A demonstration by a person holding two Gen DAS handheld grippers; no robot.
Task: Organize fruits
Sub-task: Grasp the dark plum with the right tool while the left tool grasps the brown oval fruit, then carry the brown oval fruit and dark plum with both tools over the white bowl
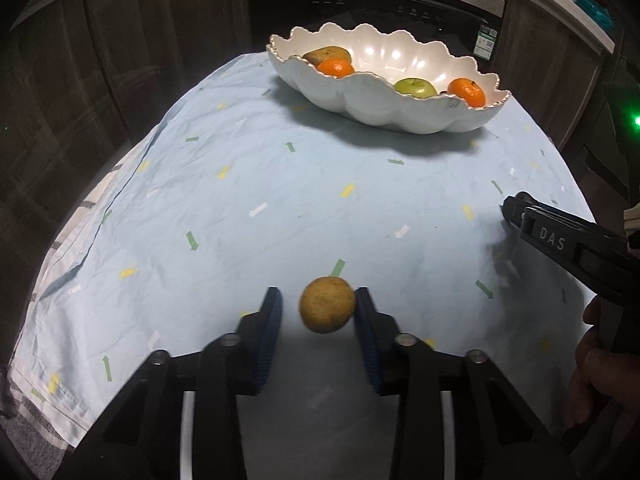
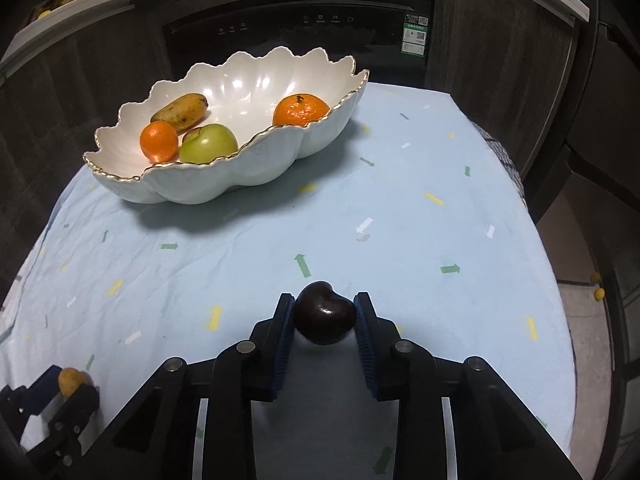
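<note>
A yellow-brown round fruit [image 1: 327,309] lies on the blue cloth between the fingers of my left gripper [image 1: 318,312]. The right pad touches it and the left pad stands apart, so the jaws are open. My right gripper [image 2: 324,316] is shut on a dark purple fruit [image 2: 325,318] just above the cloth. A white scalloped bowl [image 2: 256,176] at the far side holds a spotted banana [image 2: 182,111], two oranges [image 2: 159,141] and a green apple [image 2: 208,143]. The bowl also shows in the left wrist view [image 1: 384,114].
A light blue tablecloth [image 2: 400,208] with small arrow marks covers the table. A dark oven front [image 2: 304,20] and cabinets stand behind it. The right gripper's body [image 1: 568,244] shows at the right edge of the left wrist view. Small yellow fruits [image 2: 598,292] lie on the floor at the right.
</note>
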